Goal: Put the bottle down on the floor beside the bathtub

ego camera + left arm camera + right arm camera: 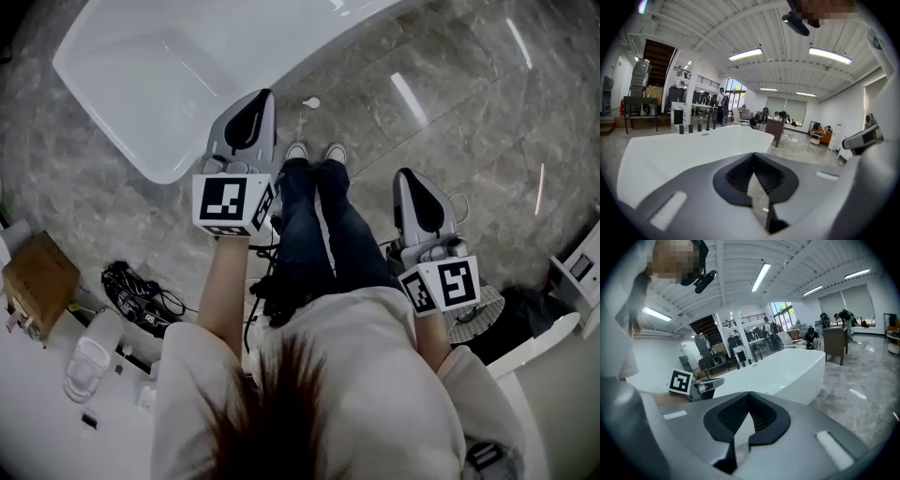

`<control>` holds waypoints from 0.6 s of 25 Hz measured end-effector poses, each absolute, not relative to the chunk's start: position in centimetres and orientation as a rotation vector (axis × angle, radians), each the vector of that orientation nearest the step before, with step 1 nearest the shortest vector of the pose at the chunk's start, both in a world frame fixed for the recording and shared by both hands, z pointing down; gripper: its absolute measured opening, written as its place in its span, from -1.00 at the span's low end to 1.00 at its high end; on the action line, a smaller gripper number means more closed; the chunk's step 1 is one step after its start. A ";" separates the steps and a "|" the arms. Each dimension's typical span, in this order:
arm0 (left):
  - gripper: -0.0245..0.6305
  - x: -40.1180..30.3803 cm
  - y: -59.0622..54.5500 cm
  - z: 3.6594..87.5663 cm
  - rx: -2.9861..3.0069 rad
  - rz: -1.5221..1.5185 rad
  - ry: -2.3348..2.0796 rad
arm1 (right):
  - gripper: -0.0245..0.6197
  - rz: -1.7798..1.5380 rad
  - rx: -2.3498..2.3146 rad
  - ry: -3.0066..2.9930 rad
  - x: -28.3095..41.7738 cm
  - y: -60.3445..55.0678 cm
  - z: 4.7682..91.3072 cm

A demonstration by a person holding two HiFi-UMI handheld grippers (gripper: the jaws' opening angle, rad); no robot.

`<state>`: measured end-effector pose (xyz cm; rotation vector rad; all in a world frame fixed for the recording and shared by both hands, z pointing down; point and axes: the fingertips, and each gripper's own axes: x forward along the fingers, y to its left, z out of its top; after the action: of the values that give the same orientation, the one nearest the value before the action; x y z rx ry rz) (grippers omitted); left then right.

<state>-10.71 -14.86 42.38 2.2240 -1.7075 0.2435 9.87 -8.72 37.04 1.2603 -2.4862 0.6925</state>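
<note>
White bathtub at ten o'clock; the left gripper, jaws pressed together on nothing, hangs near a small pale object at twelve o'clock, apparently the bottle, resting on the marble floor just beside the tub, while the right gripper at three o'clock is likewise closed and empty. The put-down looks done; the next move need only keep clear of the cables at eight o'clock and the shoes near the bottle

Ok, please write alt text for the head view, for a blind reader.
Seen from above, a person stands on a grey marble floor holding the left gripper and the right gripper, both shut and empty. A white bathtub lies ahead to the left, a small pale object beside it.
</note>
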 end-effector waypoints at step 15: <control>-0.78 -14.3 -10.3 30.5 2.242 0.163 -1.864 | -0.93 0.555 1.220 -2.566 8.4 -8.5 28.7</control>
<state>-14.34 -10.34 30.46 2.2423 -1.8644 0.1630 8.36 -8.47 28.72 1.2198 -2.5659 0.5546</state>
